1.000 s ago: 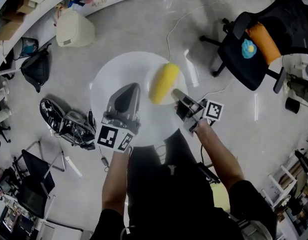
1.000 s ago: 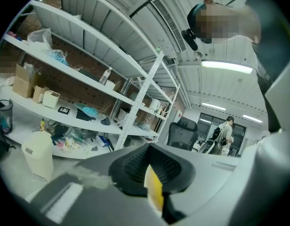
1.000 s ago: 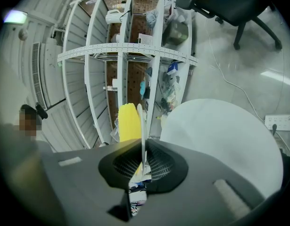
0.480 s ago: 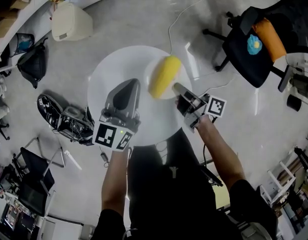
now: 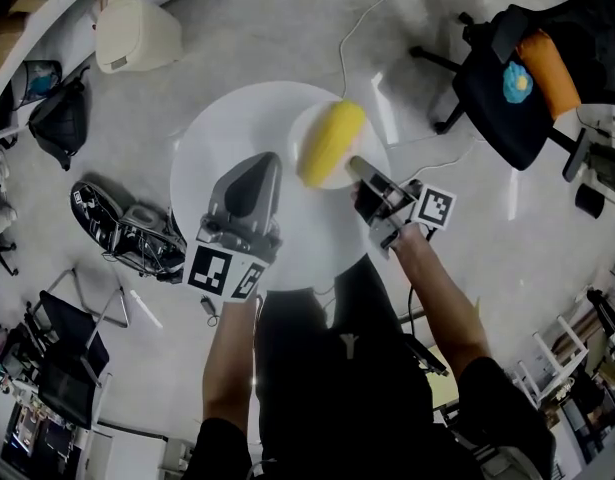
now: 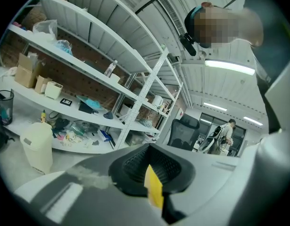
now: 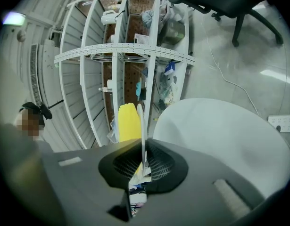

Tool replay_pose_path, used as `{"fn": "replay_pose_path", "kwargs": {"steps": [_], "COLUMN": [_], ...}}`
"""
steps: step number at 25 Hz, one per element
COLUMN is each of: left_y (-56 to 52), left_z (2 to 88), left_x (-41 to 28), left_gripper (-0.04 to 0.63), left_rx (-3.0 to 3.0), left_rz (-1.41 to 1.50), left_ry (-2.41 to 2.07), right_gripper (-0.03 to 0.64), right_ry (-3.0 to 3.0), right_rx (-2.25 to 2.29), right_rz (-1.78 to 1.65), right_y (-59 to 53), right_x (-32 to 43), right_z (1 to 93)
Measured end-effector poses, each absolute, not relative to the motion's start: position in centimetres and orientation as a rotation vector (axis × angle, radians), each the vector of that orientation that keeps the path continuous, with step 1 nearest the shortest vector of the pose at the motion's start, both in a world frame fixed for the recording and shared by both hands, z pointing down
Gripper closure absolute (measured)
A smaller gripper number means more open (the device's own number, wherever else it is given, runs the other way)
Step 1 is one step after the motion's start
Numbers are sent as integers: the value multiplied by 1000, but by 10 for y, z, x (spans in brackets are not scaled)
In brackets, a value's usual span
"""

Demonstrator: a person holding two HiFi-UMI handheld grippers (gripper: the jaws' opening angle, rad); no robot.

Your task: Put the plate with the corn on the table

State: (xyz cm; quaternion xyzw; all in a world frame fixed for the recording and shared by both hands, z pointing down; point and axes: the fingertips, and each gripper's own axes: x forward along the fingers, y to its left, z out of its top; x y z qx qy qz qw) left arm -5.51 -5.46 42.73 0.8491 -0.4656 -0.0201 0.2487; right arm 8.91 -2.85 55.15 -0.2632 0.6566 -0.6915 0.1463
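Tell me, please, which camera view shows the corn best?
The head view: the whole corn lies on its plate, seen from above. The right gripper view shows only part, beside the plate's edge. The left gripper view shows no clear corn.

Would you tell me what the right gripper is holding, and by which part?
The right gripper pinches the small white plate carrying the corn by its near rim, the thin edge clamped between its shut jaws.

The corn (image 5: 330,144) is yellow, the plate (image 5: 305,123) and table (image 5: 202,158) white, the chair (image 5: 497,88) black.
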Motion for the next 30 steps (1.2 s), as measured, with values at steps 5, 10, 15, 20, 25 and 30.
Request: {"fn": "replay_pose_path", "kwargs": {"steps": [5, 10, 15, 20, 25, 30], "left_y": [-60, -62, -65, -69, -70, -69], "left_z": [435, 443, 451, 456, 461, 463], "left_x": [-54, -51, -51, -51, -47, -43], "left_gripper": [592, 593, 592, 593, 594, 593], "left_rx": [2314, 2321, 2314, 2311, 2310, 2307], "left_rz": [-58, -51, -44, -49, -43, -52], "left_ry": [-1263, -1248, -1247, -1244, -1230, -1223], "right_gripper": [586, 586, 586, 586, 586, 586], "right_ry": [1879, 1866, 1869, 1871, 1858, 1851], "right_rx": [-769, -780, -789, -796, -807, -815], "right_rz": [-1992, -1997, -2001, -2005, -2015, -2022], "right_y": [-34, -36, -39, -42, -43, -43], "right_x": [91, 90, 91, 90, 92, 94], "right_z": [562, 571, 580, 586, 594, 598]}}
